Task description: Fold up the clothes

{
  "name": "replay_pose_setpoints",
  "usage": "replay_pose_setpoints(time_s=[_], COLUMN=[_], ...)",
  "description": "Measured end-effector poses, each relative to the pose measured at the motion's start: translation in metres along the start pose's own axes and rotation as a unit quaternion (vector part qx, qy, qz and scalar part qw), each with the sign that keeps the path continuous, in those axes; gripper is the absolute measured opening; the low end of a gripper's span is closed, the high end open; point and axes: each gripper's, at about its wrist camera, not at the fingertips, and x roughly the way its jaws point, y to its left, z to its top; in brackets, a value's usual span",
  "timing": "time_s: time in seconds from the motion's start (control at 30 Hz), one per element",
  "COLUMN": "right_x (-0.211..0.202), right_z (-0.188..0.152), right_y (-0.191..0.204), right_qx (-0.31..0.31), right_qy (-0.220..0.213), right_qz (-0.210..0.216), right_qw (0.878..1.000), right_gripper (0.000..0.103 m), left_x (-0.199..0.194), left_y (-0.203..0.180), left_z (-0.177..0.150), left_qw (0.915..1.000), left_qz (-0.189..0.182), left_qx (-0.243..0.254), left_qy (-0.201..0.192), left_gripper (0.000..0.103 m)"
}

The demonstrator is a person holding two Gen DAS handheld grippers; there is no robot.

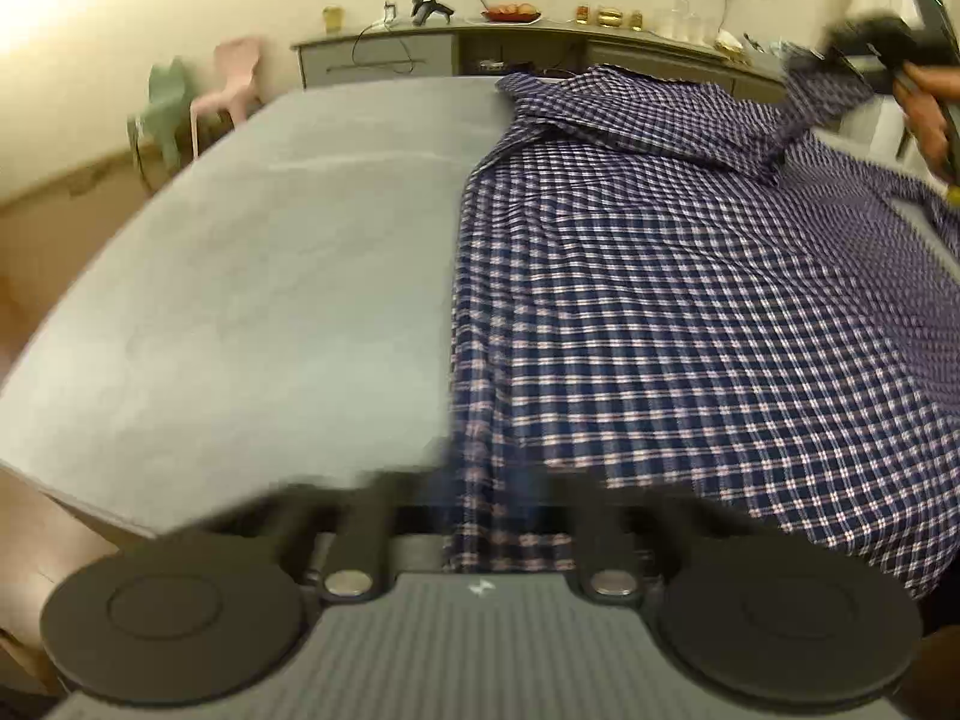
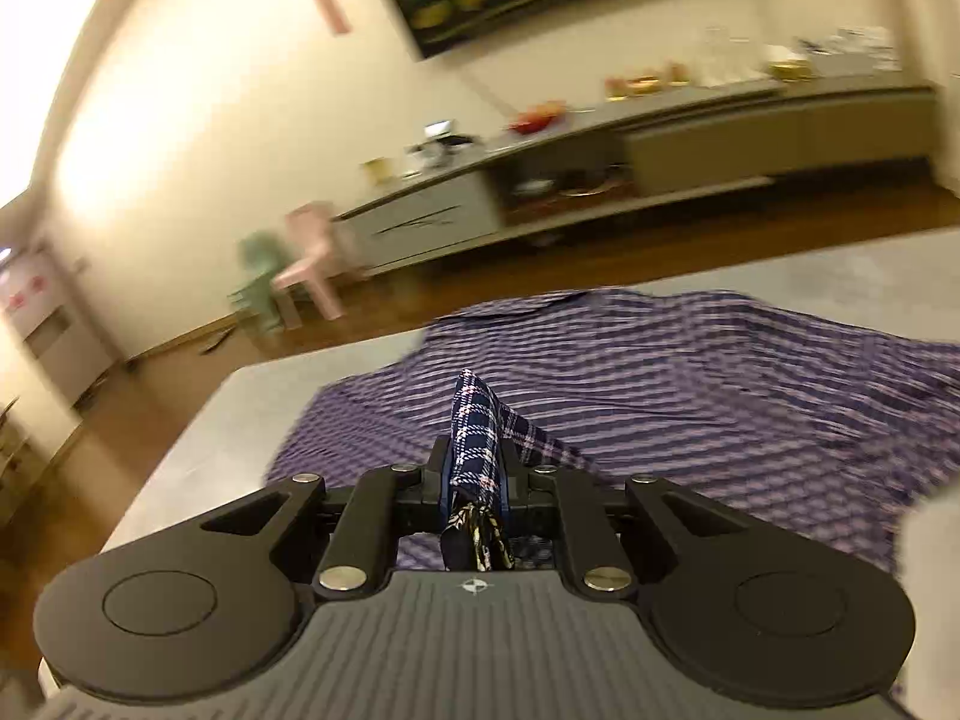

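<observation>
A navy, white and pink checked shirt [image 1: 690,312] lies spread over the right half of a grey table [image 1: 270,276]. My left gripper [image 1: 480,498] is at the shirt's near edge; its fingers are blurred and merge with the cloth, so I cannot tell how they stand. My right gripper [image 2: 474,468] is shut on a pinched fold of the shirt [image 2: 477,420] and holds it lifted above the rest of the shirt [image 2: 690,384]. In the left wrist view the right gripper [image 1: 840,48] shows at the far right, held by a hand, with the cloth rising to it.
A long grey sideboard [image 1: 384,54] with jars, a fruit plate and cables stands behind the table [image 2: 180,468]. A pink chair [image 2: 312,252] and a green chair [image 2: 261,282] stand on the wooden floor at the left.
</observation>
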Motion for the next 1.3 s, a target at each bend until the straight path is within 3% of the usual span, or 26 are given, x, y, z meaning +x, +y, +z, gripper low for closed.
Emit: replay_pose_setpoints(time_s=[0.13,0.2,0.3,0.37,0.43,0.5,0.6,0.63,0.7,0.77,0.83,0.93,0.97,1.03,1.1,1.13,1.2,1.3], right_x=[-0.018,-0.052,-0.096,-0.103,-0.097,-0.087,-0.074,-0.069,-0.068,-0.079,-0.091,-0.112,-0.116,-0.117,-0.11,-0.102,-0.085,-0.068], right_z=[0.026,0.052,0.082,0.081,0.068,0.052,0.035,0.03,0.023,0.021,0.019,0.011,0.006,-0.01,-0.037,-0.056,-0.092,-0.136], right_y=[0.01,-0.017,-0.066,-0.107,-0.141,-0.16,-0.164,-0.165,-0.162,-0.146,-0.123,-0.073,-0.051,-0.002,0.051,0.073,0.116,0.155], right_qx=[-0.023,0.012,0.063,0.096,0.117,0.13,0.119,0.115,0.101,0.089,0.073,0.025,0.002,-0.053,-0.102,-0.117,-0.145,-0.186], right_qy=[-0.043,-0.101,-0.165,-0.154,-0.112,-0.077,-0.037,-0.024,-0.009,-0.041,-0.087,-0.147,-0.151,-0.121,-0.037,0.013,0.106,0.167], right_qz=[0.018,-0.002,-0.044,-0.085,-0.113,-0.127,-0.136,-0.139,-0.151,-0.197,-0.252,-0.287,-0.266,-0.178,-0.039,0.021,0.132,0.173], right_qw=[0.999,0.995,0.983,0.98,0.98,0.98,0.983,0.983,0.983,0.975,0.961,0.946,0.952,0.975,0.993,0.993,0.975,0.953], right_gripper=[0.013,0.013,0.013,0.013,0.013,0.013,0.014,0.018,0.034,0.08,0.091,0.091,0.091,0.091,0.091,0.09,0.086,0.08], left_x=[-0.029,-0.052,-0.058,-0.054,-0.046,-0.049,-0.07,-0.076,-0.087,-0.091,-0.089,-0.077,-0.071,-0.061,-0.052,-0.053,-0.065,-0.089], left_y=[-0.029,-0.06,-0.095,-0.112,-0.115,-0.11,-0.096,-0.088,-0.073,-0.062,-0.061,-0.066,-0.069,-0.074,-0.076,-0.079,-0.086,-0.104], left_z=[0.008,0.01,0.002,-0.006,-0.018,-0.025,-0.038,-0.041,-0.045,-0.052,-0.056,-0.059,-0.059,-0.059,-0.058,-0.058,-0.061,-0.072], left_qw=[0.9971,0.9887,0.9824,0.9795,0.9812,0.9828,0.9805,0.9805,0.9815,0.9816,0.9782,0.9717,0.9692,0.965,0.9635,0.962,0.9563,0.9427], left_qz=[0.044,0.063,0.04,0.032,0.038,0.036,0.056,0.059,0.061,0.05,0.043,0.034,0.033,0.03,0.03,0.03,0.025,0.019], left_qx=[0.045,0.107,0.166,0.19,0.187,0.178,0.18,0.176,0.167,0.171,0.19,0.22,0.231,0.247,0.255,0.26,0.275,0.316], left_qy=[-0.043,-0.084,-0.076,-0.059,-0.032,-0.03,-0.057,-0.064,-0.071,-0.068,-0.071,-0.079,-0.08,-0.083,-0.075,-0.079,-0.096,-0.104], left_gripper=[0.001,0.001,0.003,0.01,0.013,0.017,0.04,0.045,0.046,0.05,0.05,0.051,0.051,0.05,0.018,0.004,0.003,0.003])
